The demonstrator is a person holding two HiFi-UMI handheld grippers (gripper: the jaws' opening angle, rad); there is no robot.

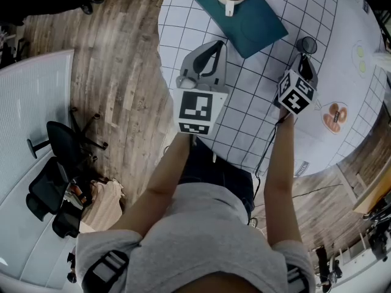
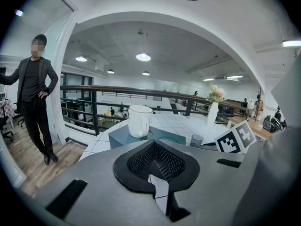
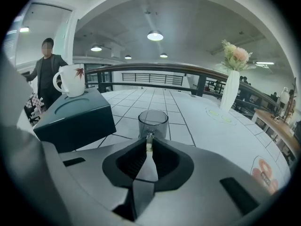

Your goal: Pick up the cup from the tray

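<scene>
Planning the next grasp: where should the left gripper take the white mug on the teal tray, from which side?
Probably its handle, from the near side: the mug stands upright on the tray with the handle pointing at the left gripper, whose jaws are shut and must open first.

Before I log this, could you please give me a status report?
Left gripper shut, empty. Right gripper shut on glass handle. Mug on tray, untouched. Nothing in the way.

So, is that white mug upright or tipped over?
Upright: the white mug stands on its base on the teal tray, mouth facing up, handle at its side.
</scene>
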